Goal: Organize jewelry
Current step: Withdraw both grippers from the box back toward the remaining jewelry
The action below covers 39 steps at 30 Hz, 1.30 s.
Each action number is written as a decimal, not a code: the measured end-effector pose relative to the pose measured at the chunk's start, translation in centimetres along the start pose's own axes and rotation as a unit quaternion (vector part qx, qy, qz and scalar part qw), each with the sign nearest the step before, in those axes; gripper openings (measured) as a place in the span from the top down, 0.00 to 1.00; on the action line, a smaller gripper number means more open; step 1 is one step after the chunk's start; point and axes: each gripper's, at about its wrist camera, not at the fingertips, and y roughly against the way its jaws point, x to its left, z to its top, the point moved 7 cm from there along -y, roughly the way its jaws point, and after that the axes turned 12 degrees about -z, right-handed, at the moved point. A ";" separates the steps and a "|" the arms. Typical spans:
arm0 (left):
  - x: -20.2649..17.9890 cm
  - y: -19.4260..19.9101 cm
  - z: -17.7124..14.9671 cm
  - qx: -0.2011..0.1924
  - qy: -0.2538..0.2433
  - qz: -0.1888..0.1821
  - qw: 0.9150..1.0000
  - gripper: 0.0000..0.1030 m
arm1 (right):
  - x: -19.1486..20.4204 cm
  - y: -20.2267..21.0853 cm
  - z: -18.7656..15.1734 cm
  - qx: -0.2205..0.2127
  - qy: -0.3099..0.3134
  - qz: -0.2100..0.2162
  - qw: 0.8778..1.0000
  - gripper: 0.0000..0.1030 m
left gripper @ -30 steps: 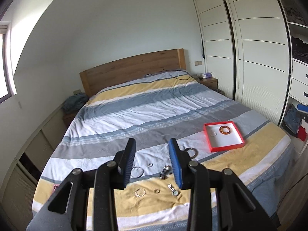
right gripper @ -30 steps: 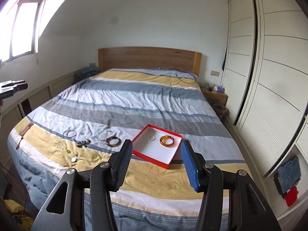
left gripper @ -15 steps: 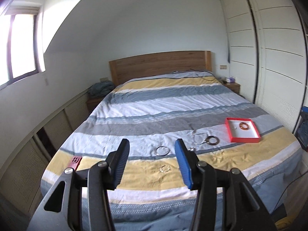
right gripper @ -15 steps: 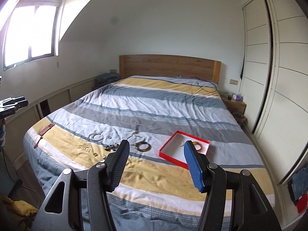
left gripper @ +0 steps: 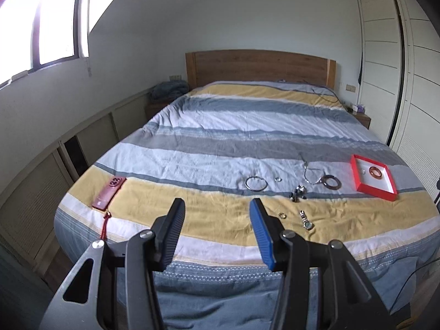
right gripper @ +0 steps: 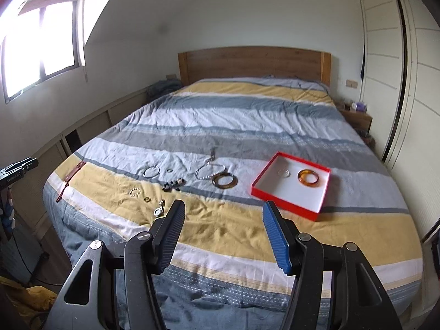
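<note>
Left gripper (left gripper: 216,205): lower centre of the left wrist view, jaws spread apart, nothing between them, held off the foot of the bed. Right gripper (right gripper: 223,206): lower centre of the right wrist view, jaws likewise spread and holding nothing. Bed (right gripper: 247,115): striped cover in yellow, grey, blue and white, wooden headboard (right gripper: 253,63) at upper centre. Red tray (right gripper: 320,202): shallow, white-lined, lying on the cover right of centre in the right wrist view; seen at the right edge in the left wrist view (left gripper: 357,177). Contents of tray: one amber bangle (right gripper: 308,177) toward its far right corner, one small clear ring (right gripper: 283,172) just left of it, the two apart. Loose jewelry on the cover, left of the tray and well apart from it: dark tortoiseshell bangle (right gripper: 224,180), nearest the tray; silver chain necklace (right gripper: 209,169) touching that bangle's far left side and trailing toward the headboard; thin silver hoop bangle (right gripper: 151,171) at centre left; tiny silver ring (right gripper: 170,170) just right of the hoop; cluster of dark beads (right gripper: 173,184) nearer the camera; small beaded gold loop (right gripper: 134,191); gold ring (right gripper: 147,199); wristwatch (right gripper: 159,208), closest to the foot of the bed, just beyond the right gripper's left finger. Red strap-like item with tassel (left gripper: 108,192): on the cover's left edge, middle left of the left wrist view. Window (right gripper: 41,55): upper left. White wardrobe doors (right gripper: 398,55): right side.
</note>
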 end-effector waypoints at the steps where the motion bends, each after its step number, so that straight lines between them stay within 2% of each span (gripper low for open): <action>1: -0.1 -0.9 -0.1 0.008 0.004 -0.004 1.000 0.55 | 0.3 -0.9 -0.2 0.008 0.000 0.004 1.000 0.44; 8: -0.2 -6.4 -0.6 0.039 0.026 -0.011 0.999 0.55 | 2.0 -6.7 -1.4 0.059 0.000 0.022 0.998 0.44; 17: 0.7 -12.6 -2.2 0.089 0.054 -0.004 0.995 0.55 | 3.5 -13.5 -1.4 0.095 -0.002 0.035 0.995 0.44; 24: 0.9 -16.9 -2.9 0.115 0.066 -0.007 0.991 0.55 | 4.7 -18.3 -2.7 0.133 -0.003 0.046 0.990 0.44; 39: 0.8 -25.9 -5.3 0.171 0.089 -0.023 0.981 0.55 | 6.1 -26.7 -3.6 0.185 -0.018 0.038 0.982 0.44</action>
